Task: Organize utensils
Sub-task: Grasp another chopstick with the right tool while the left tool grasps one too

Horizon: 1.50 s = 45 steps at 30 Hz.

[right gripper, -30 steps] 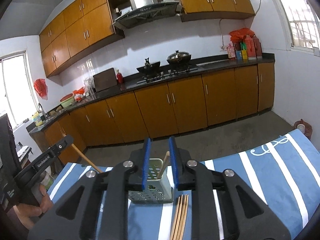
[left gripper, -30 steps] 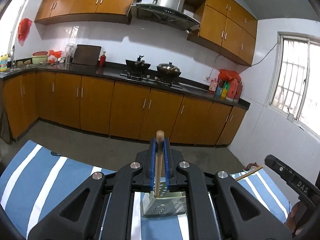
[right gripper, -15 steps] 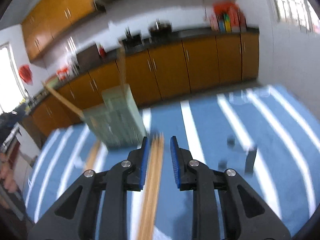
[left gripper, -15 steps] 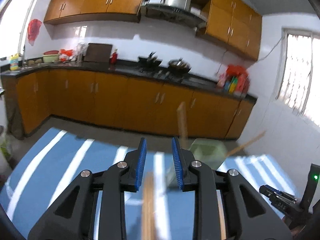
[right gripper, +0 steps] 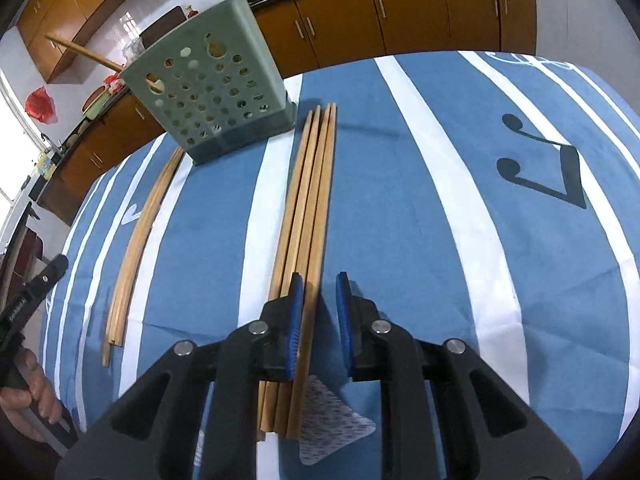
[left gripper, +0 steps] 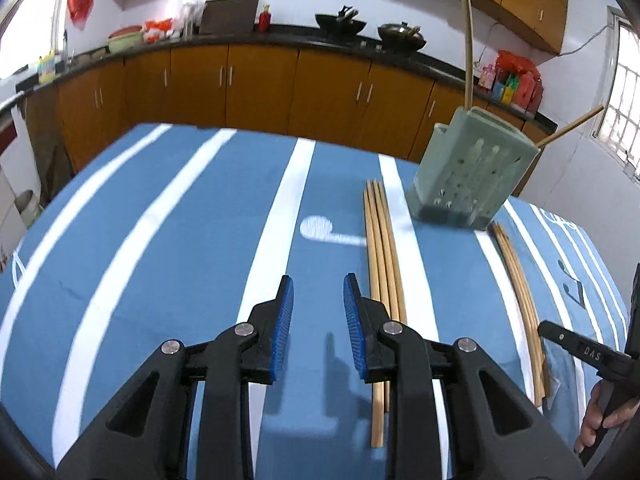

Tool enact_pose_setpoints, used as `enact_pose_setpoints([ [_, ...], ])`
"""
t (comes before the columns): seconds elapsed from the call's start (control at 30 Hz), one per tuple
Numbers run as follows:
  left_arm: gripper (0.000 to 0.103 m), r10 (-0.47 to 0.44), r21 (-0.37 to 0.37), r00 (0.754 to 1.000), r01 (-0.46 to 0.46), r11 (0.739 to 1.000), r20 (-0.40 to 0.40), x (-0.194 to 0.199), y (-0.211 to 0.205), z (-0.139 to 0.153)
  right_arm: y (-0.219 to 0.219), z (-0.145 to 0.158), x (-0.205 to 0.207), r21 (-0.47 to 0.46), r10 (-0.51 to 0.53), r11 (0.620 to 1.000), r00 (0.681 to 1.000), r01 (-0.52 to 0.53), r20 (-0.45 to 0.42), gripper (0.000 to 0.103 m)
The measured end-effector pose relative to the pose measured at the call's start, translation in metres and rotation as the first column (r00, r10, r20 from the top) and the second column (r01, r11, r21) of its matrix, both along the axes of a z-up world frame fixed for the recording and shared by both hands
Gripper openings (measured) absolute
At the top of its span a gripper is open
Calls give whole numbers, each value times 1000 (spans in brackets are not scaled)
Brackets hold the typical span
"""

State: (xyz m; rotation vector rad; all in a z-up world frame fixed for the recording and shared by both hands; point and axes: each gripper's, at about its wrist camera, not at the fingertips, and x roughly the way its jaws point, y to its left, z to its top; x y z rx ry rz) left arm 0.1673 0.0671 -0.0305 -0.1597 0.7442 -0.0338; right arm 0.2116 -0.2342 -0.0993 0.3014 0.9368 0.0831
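A: Left wrist view first. The left tongs [left gripper: 318,330] hover over the striped worktop [left gripper: 180,240], parted a little, and there is only bare cloth between the blue pads. Empty.

B: And the goods?

A: A bundle of chopsticks [left gripper: 380,264] lies just at three o'clock of the right pad, running toward twelve. A second bundle [left gripper: 520,300] sits further out at three. The green holder [left gripper: 472,176] stands at one o'clock with two sticks already poking out of it.

B: Over to the right wrist view.

A: The right tongs [right gripper: 318,320] are low over the nearer bundle of chopsticks [right gripper: 308,208], and the gap has just been narrowing. One stick lies along the inside of the left pad; the other pad stands off it, so no pinch yet.

B: The holder?

A: The holder [right gripper: 212,100] is at eleven o'clock, the other bundle [right gripper: 140,236] at nine, and the other hand [right gripper: 24,400] is low at eight.

B: How will those sticks handle?

A: Light, stiff and smooth, I'd say, so they could roll or fan apart. I'd pinch one alone near its near end, square across the pads. Take it off centre and it may swing and knock its neighbours.
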Motion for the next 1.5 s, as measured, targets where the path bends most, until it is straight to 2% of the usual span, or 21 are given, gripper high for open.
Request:
enact_pose_setpoints([
  [0.17, 27, -13, -6, 1000, 13, 1000, -22, 0, -4, -8, 1, 1, 3, -27, 7, 1000, 1000, -7, 9, 18],
  [0.27, 26, -26, -10, 999, 25, 1000, -32, 2, -8, -11, 4, 2, 2, -99, 10, 995, 1000, -9, 17, 16],
  [0.33, 26, -34, -14, 999, 33, 999, -40, 2, -10, -13, 3, 1, 4, -138, -10, 990, 1000, 11, 11, 8],
  [0.5, 26, -60, -31, 996, 58, 998, -65, 2, -14, -20, -2, 1, 6, -179, -42, 983, 999, 44, 17, 8],
  [0.63, 26, -98, -50, 991, 94, 994, -86, 3, -20, -25, -9, 0, 4, -164, -64, 984, 998, 67, 23, 8],
  [0.93, 17, -148, -23, 979, 146, 989, -138, 7, -35, -38, -8, 1, 5, -167, -62, 984, 998, 66, 25, 8],
  [1.07, 17, -165, -8, 976, 166, 986, -143, 6, -39, -40, -8, 1, 4, -167, -62, 984, 998, 66, 24, 8],
  [1.33, 16, -163, 46, 975, 171, 984, -149, 9, -44, -41, -7, 0, 3, -163, -61, 985, 998, 64, 26, 8],
  [1.43, 7, -142, 64, 978, 153, 986, -150, 12, -44, -42, -6, 0, 2, -169, -58, 984, 998, 62, 29, 8],
  [1.5, 7, -124, 54, 981, 134, 990, -152, 17, -39, -41, -7, 0, 2, -163, -56, 985, 998, 61, 31, 8],
])
